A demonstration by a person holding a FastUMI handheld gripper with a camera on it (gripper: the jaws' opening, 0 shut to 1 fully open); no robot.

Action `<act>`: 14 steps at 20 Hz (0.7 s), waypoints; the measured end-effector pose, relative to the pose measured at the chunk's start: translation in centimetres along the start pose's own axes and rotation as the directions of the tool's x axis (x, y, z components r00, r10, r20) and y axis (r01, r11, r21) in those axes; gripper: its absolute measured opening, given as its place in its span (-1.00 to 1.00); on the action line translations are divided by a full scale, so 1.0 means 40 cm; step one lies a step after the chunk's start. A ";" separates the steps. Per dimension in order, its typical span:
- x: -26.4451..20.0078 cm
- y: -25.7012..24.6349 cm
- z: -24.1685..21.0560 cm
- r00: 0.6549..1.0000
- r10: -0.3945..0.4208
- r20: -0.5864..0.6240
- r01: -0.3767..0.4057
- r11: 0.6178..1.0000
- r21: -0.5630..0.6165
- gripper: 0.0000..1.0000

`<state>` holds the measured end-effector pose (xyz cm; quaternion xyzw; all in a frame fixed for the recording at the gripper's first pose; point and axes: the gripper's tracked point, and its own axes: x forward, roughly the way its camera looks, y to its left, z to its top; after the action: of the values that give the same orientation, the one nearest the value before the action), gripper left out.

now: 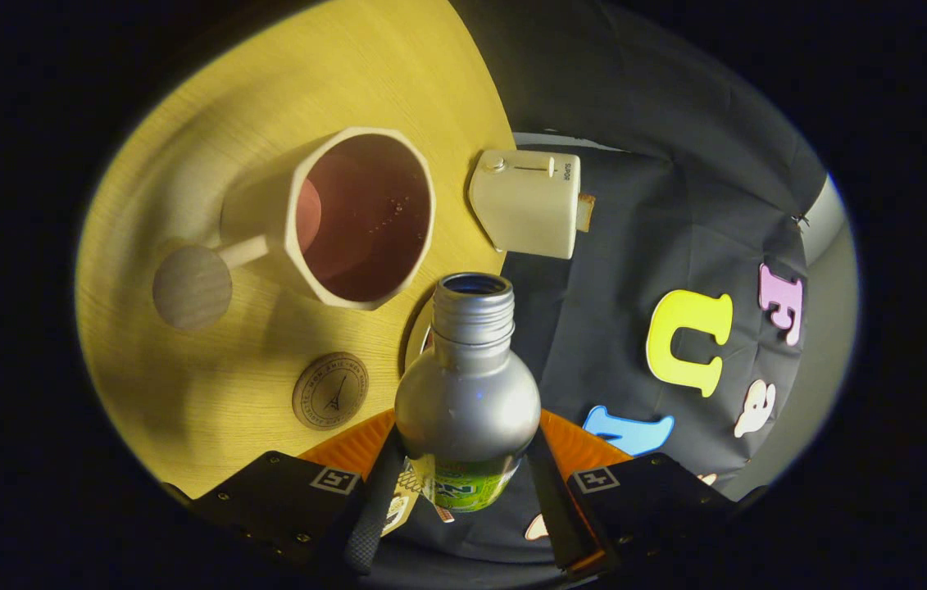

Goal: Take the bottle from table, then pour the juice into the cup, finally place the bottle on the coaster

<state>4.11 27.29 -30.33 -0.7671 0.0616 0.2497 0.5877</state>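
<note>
gripper (463,500) tilted, clamping bottle (467,385)

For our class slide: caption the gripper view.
Gripper shut on open bottle, tilted beside the cup.

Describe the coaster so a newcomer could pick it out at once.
On the yellow wooden table, look near the cream mug, just ahead of the gripper shut on the silver bottle. The coaster is the small flat round disc, stamped with a tower emblem.
</note>
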 end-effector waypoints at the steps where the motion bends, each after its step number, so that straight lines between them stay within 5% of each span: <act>1: 0.001 -0.004 -0.002 1.000 -0.002 -0.002 0.002 1.000 -0.019 0.58; 14: 0.012 -0.016 -0.005 1.000 0.003 0.004 -0.002 0.990 -0.140 0.58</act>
<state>4.82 27.38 -29.96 -0.8058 0.0435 0.2558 0.5323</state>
